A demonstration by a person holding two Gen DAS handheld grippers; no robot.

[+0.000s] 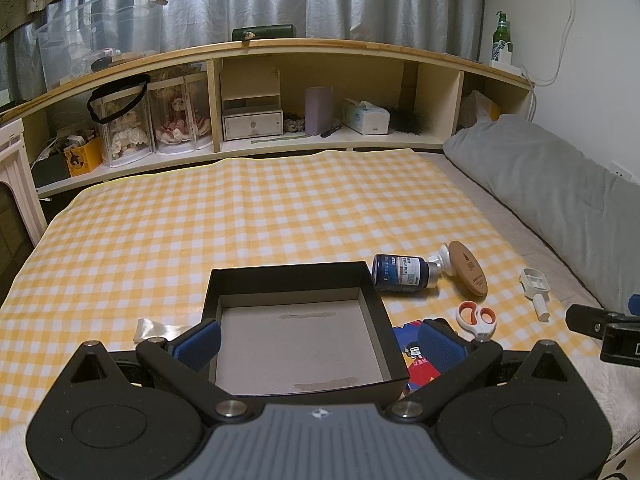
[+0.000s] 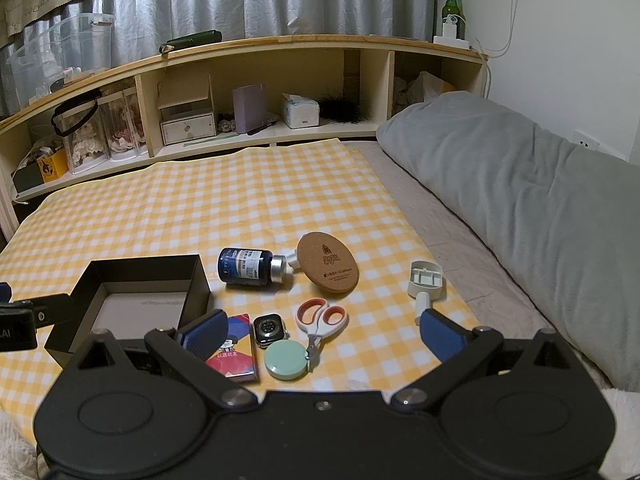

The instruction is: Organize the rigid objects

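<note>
Both the left gripper [image 1: 318,346] and right gripper [image 2: 322,334] gaped empty, the left framing the open black cardboard box [image 1: 296,280], seemingly ready to receive the scattered items.

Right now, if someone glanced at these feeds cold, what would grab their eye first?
Probably the empty black box sitting open on the yellow checked cloth, at the left of the clutter. Next, the little heap to its right: a blue bottle lying on its side, a cork coaster, orange-handled scissors, a watch and a green round case.
</note>
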